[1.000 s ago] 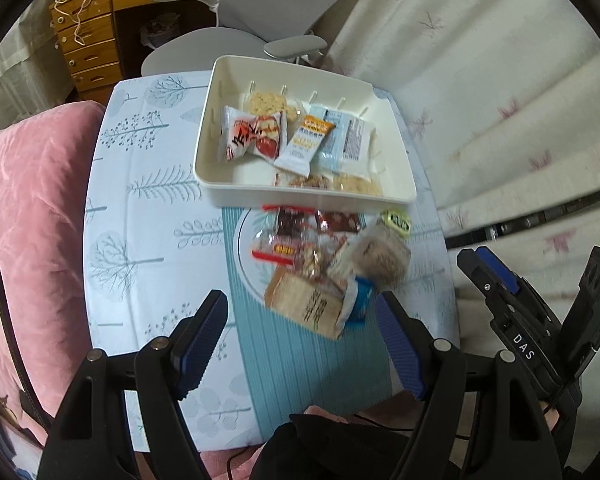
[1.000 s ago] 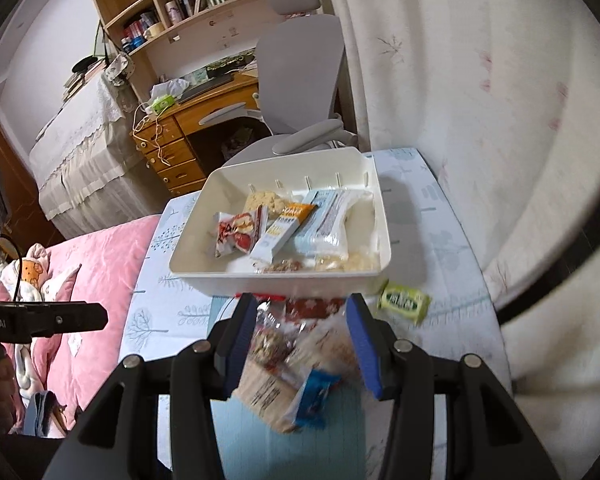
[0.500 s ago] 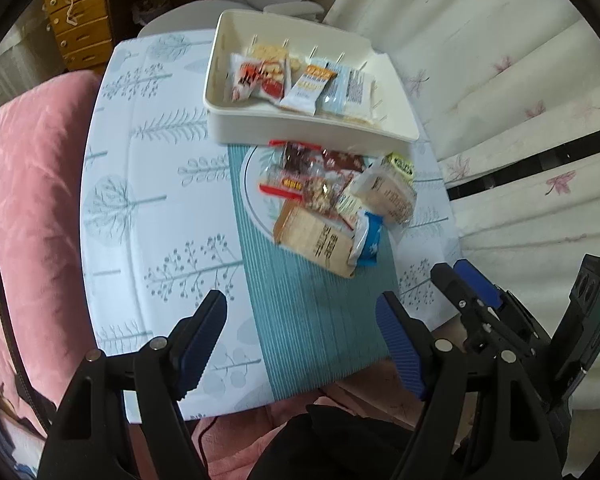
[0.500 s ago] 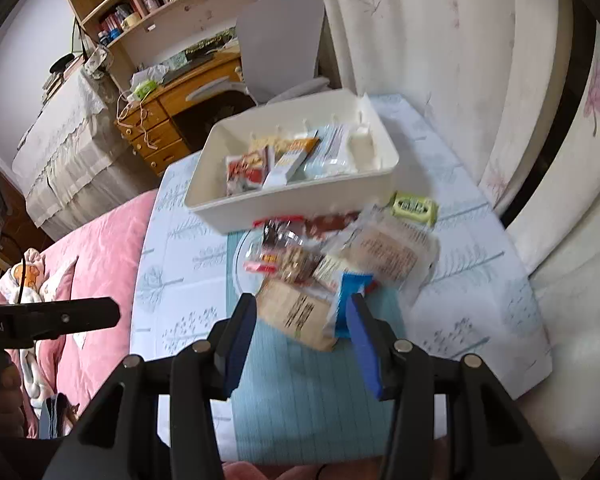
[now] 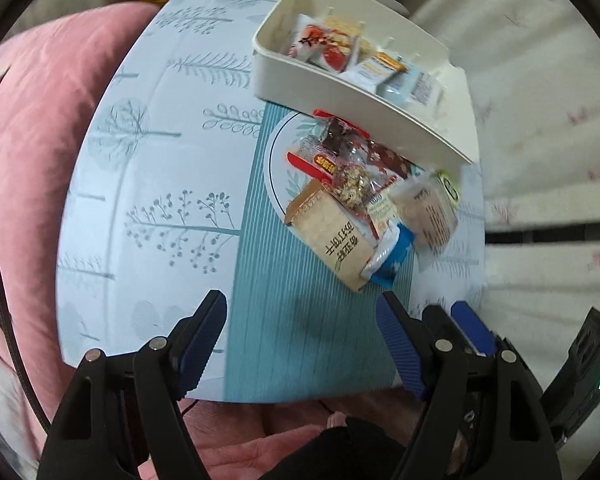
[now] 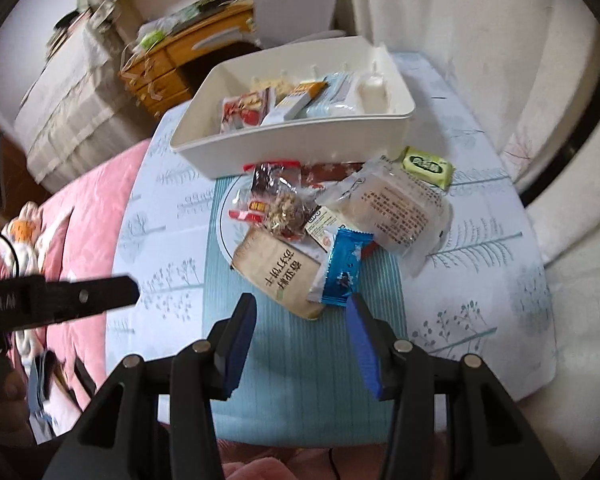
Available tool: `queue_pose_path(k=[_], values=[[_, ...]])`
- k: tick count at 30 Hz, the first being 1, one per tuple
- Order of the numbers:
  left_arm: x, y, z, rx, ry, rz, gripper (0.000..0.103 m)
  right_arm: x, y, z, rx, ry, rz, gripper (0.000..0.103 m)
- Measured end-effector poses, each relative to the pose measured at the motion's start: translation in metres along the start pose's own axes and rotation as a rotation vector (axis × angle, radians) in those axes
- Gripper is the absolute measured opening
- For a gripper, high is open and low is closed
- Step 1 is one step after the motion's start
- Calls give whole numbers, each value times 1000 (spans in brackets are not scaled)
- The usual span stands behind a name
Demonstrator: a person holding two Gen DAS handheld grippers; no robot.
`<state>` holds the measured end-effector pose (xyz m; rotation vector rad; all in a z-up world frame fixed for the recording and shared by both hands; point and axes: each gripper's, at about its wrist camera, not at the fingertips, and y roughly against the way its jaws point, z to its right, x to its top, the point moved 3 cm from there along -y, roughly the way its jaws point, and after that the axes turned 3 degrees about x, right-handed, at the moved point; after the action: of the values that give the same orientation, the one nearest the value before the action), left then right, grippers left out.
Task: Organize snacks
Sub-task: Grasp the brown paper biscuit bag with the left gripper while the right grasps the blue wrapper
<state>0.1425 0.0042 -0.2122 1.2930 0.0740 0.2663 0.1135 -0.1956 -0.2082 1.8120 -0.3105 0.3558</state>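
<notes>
A cream bin (image 5: pixel 340 92) (image 6: pixel 300 140) at the table's far side holds several snack packets. In front of it lies a loose pile: a tan cracker pack (image 5: pixel 332 240) (image 6: pixel 280 272), a blue wrapper (image 6: pixel 342 268), a clear pastry bag (image 6: pixel 396 210), a nut packet (image 6: pixel 286 210) and a green packet (image 6: pixel 428 166). My left gripper (image 5: pixel 300 336) is open and empty, near the table's front edge. My right gripper (image 6: pixel 302 340) is open and empty, just short of the tan pack and blue wrapper.
The small table (image 5: pixel 160 184) has a tree-print cloth with a teal striped mat (image 6: pixel 300 360). A pink bed (image 5: pixel 28 140) lies to the left, white curtains (image 6: pixel 480 40) to the right. A wooden desk (image 6: pixel 188 52) and grey chair stand behind.
Both grippers have pulled back toward the table's near edge and risen, so the pile and bin now sit farther away. Both stayed open and empty.
</notes>
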Motion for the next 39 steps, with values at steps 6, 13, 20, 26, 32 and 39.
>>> queue_pose_path(k=[6,13,20,26,32,39], values=[[-3,-31,5,-2,169,14,76,9,-22,18,69,102,-82,47],[-6,-71,8,-3,314,33,76,14,-54,31,134,196,-165,47],[-5,-106,15,-4,398,5,76,18,-84,40,175,242,-223,47],[3,-127,25,9,432,-29,76,29,-101,54,213,213,-268,47],[14,-145,38,51,430,-85,76,36,-119,60,265,191,-328,47],[24,-161,51,79,447,-124,76,39,-131,56,306,198,-362,47]])
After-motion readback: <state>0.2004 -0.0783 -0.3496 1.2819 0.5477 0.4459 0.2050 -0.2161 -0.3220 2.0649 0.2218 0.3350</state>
